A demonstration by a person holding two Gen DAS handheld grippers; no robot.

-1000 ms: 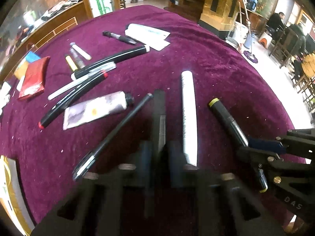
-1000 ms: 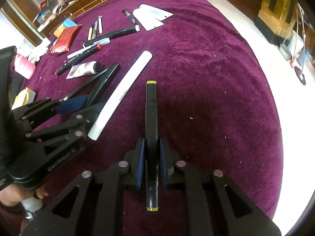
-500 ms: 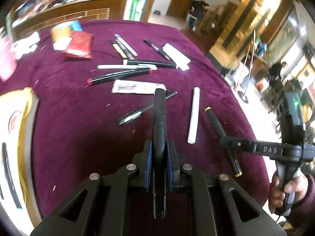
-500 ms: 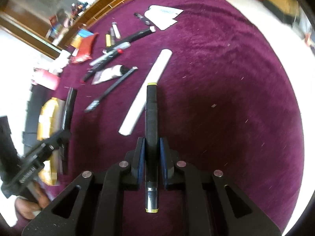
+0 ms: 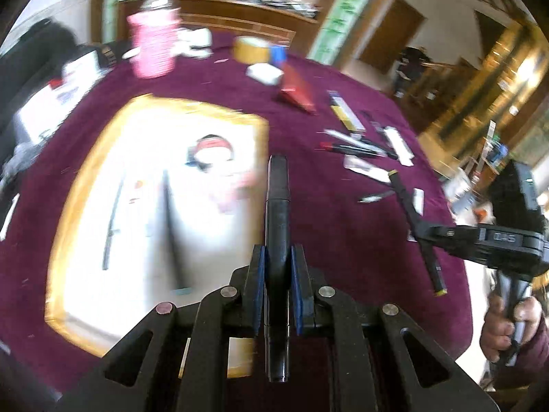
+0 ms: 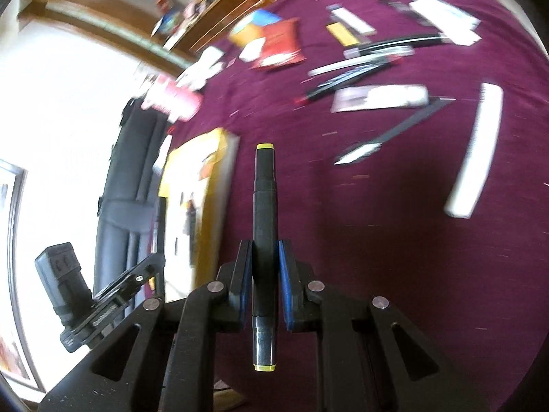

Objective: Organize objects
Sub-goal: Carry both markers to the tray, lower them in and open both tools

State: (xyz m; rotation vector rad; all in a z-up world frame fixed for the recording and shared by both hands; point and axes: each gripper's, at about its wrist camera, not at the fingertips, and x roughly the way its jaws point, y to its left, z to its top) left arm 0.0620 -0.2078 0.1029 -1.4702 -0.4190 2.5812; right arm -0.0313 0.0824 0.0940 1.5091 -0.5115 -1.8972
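- Both hands have swung away from the pen pile since a second ago, and the yellow-rimmed white tray point(image 5: 68, 206), then only a sliver at the left view's edge, is now filling its 9 o'clock side.
- The left gripper point(image 5: 277, 285) is pinching an all-black marker point(image 5: 278, 206) between its blue pads, with the marker pointing to 12 o'clock over the tray's right rim.
- The right gripper point(image 6: 264, 281) is clamping a black marker with yellow end caps point(image 6: 264, 206); its tip is pointing to 12 o'clock, just right of the tray's corner.
- That yellow-capped marker is showing in the left view at 3 o'clock, held above the round purple-velvet table point(image 5: 343, 233).
- A hand point(image 5: 504, 326) in a dark red sleeve is gripping the right tool's handle at 4 o'clock.
- The pile is lying at 1 o'clock in the right view: a long white tube point(image 6: 477, 151), a slim black pen point(image 6: 398, 130), a flat pale tube point(image 6: 381, 98), all blurred.
- A pink cup point(image 5: 152, 48) is standing at 11 o'clock in the left view.
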